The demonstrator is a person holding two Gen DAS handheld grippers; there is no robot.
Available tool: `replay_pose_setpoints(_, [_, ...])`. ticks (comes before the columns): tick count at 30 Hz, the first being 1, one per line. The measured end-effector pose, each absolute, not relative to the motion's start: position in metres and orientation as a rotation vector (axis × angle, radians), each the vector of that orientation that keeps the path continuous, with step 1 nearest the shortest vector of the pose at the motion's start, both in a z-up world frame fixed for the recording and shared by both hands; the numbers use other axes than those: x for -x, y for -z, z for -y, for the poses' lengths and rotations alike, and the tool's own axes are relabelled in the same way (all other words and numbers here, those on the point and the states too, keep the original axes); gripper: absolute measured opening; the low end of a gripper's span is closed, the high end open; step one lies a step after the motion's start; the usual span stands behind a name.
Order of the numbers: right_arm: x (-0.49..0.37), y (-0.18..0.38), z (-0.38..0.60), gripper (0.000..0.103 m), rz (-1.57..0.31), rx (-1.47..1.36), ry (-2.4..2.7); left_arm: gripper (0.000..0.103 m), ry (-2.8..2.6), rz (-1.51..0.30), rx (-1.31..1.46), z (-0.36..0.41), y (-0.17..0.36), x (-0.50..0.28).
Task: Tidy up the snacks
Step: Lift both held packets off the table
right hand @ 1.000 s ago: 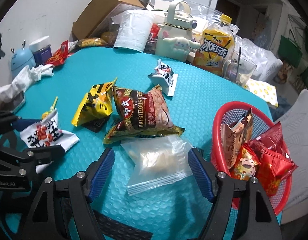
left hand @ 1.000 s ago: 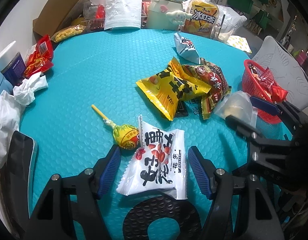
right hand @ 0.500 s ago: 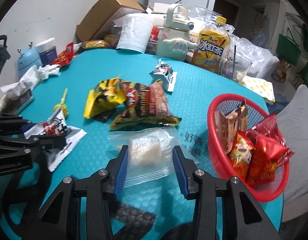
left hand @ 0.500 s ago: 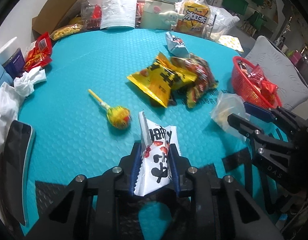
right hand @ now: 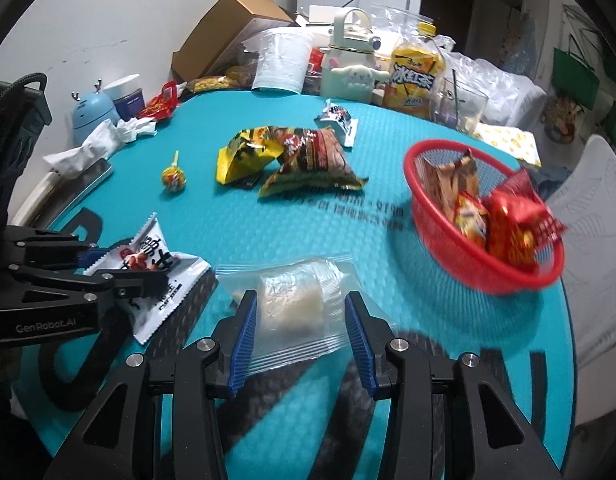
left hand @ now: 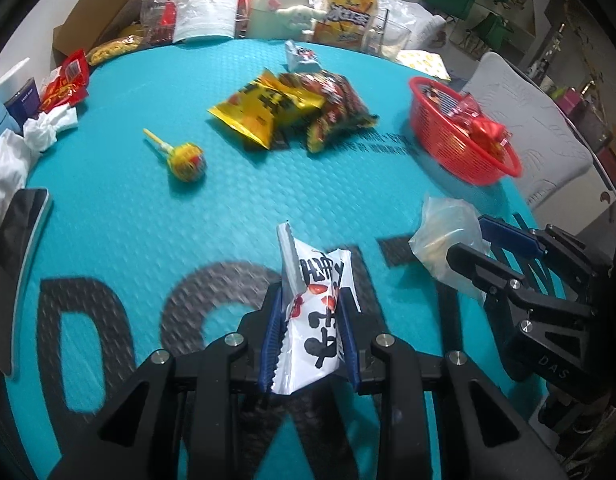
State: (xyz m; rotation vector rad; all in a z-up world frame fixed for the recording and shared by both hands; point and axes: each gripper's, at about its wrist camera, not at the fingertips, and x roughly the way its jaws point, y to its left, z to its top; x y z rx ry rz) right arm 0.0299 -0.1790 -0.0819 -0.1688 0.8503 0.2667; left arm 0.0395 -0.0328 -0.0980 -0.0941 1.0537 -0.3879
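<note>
A second before, both claws stood wide apart over packets lying flat on the teal counter (left hand: 120,240); since then both had shut and drawn back, so the big black lettering on the mat showed beneath them. The left claw (left hand: 308,332) was clamped on the white peanut packet (left hand: 314,312), which stood upright, pinched between the blue pads. The right claw (right hand: 302,336) was clamped on the clear plastic bag (right hand: 296,300) with a pale lump inside, its pads pressing the bag's sides.

The red basket (right hand: 504,276), already holding several red and brown snack packets, sat to the right of the right claw, nothing between them. In the middle of the counter lay the yellow snack bag (left hand: 264,108) overlapped by the dark red peanut bag (left hand: 336,108), with a small white packet (left hand: 302,56) beyond them. The yellow lollipop (left hand: 184,158) lay alone to their left. Along the far edge stood a cardboard box (right hand: 232,28), a cream kettle (right hand: 350,56) and an iced tea bottle (right hand: 416,72); crumpled tissues (left hand: 48,128) and a phone (left hand: 20,240) lay at the left rim.
</note>
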Motion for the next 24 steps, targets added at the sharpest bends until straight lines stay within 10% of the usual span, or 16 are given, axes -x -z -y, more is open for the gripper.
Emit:
replay_pose_setpoints(12, [0.006, 0.079, 0.184, 0.046, -0.871, 0.130, -0.296, 0.027, 0.425, -1.063, 0.052, 0.047, 0.099, -0.017])
replay_pose_setpoints(16, [0.005, 0.075, 0.187, 0.072, -0.860, 0.120, -0.296, 0.027, 0.423, -1.067, 0.059, 0.047, 0.100, -0.019])
replay_pose_setpoints(24, [-0.008, 0.084, 0.183, 0.080, -0.887, 0.224, -0.352, 0.032, 0.416, -1.045, -0.016, 0.057, 0.100, -0.018])
